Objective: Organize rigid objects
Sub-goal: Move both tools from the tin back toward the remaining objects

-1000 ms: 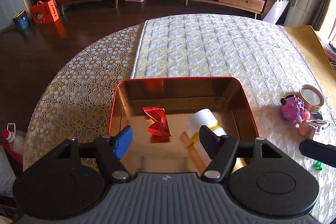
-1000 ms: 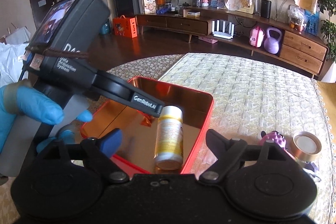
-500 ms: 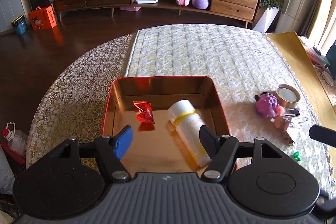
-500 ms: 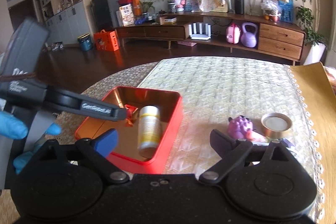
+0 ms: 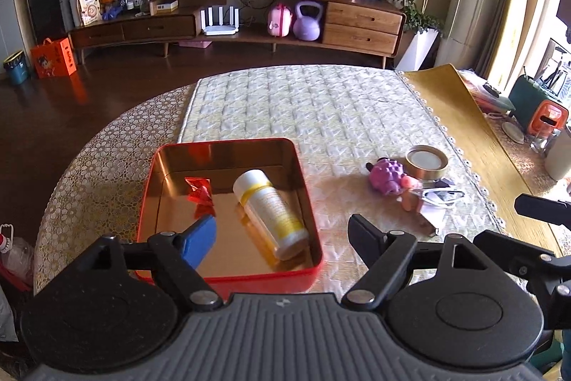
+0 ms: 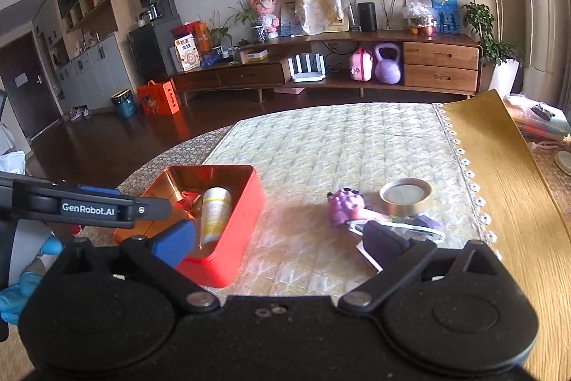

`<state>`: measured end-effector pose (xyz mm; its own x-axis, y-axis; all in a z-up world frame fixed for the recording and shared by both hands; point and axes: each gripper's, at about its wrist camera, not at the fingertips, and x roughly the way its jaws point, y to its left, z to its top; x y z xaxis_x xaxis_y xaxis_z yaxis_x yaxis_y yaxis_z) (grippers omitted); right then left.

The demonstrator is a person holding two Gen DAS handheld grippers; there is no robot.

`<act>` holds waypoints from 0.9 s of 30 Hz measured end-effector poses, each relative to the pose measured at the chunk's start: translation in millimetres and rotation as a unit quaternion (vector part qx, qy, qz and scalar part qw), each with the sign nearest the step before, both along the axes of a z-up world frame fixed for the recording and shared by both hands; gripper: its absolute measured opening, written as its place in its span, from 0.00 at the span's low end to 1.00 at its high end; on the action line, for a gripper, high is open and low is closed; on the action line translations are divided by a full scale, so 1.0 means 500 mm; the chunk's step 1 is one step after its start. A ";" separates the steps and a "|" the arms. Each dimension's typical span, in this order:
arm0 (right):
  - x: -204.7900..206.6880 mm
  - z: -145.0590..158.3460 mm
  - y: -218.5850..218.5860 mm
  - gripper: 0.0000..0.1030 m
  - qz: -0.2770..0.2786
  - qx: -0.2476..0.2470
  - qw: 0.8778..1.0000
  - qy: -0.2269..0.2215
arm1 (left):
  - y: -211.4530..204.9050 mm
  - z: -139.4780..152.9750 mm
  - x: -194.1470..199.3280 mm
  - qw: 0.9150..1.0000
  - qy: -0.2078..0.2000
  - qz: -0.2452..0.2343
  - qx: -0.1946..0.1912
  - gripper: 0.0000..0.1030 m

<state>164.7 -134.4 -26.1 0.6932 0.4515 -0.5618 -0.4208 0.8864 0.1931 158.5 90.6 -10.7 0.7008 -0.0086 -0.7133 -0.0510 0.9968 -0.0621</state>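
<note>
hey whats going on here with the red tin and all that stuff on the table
A person with tongs in each hand is sorting small things into a red tin. A white bottle and a red wrapper already lie in it. Both the left tongs and right tongs are empty, their jaws just having opened wider. A purple toy, gold lid and some bits wait on the cloth.

- Surface (image 5: 321,102): rounded; covered by a lace-patterned cloth and a quilted pale runner, with a yellow mat (image 5: 446,102) laid at the right.
- Red tin tray (image 5: 228,279) is set on the near left of the runner.
- Purple toy (image 5: 387,174) and round gold-rimmed lid (image 5: 426,161) are seen just beside each other, right of the tray.
- Small clutter near the toy is not made out.
</note>
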 end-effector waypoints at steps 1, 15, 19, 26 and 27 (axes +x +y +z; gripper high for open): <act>-0.004 0.000 -0.009 0.98 -0.002 0.001 1.000 -0.004 | -0.006 0.000 -0.004 1.000 -0.003 -0.001 0.000 0.80; -0.063 -0.055 -0.135 1.00 -0.024 -0.008 1.000 -0.009 | -0.135 -0.028 -0.035 0.999 -0.023 -0.046 -0.010 0.81; -0.063 -0.071 -0.151 0.99 -0.027 -0.022 0.999 -0.011 | -0.173 -0.045 -0.022 0.998 -0.019 -0.065 -0.008 0.81; -0.038 -0.092 -0.188 0.97 -0.027 -0.032 0.999 -0.010 | -0.222 -0.092 0.007 0.996 0.005 -0.084 -0.005 0.81; -0.032 -0.096 -0.194 0.97 -0.028 -0.036 0.999 -0.010 | -0.230 -0.101 0.011 0.996 0.008 -0.087 -0.005 0.81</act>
<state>148.5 -231.2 -74.1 0.7281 0.3698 -0.5772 -0.3726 0.9203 0.1197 163.8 -24.5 -61.1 0.6764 -0.1361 -0.7238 0.1218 0.9899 -0.0723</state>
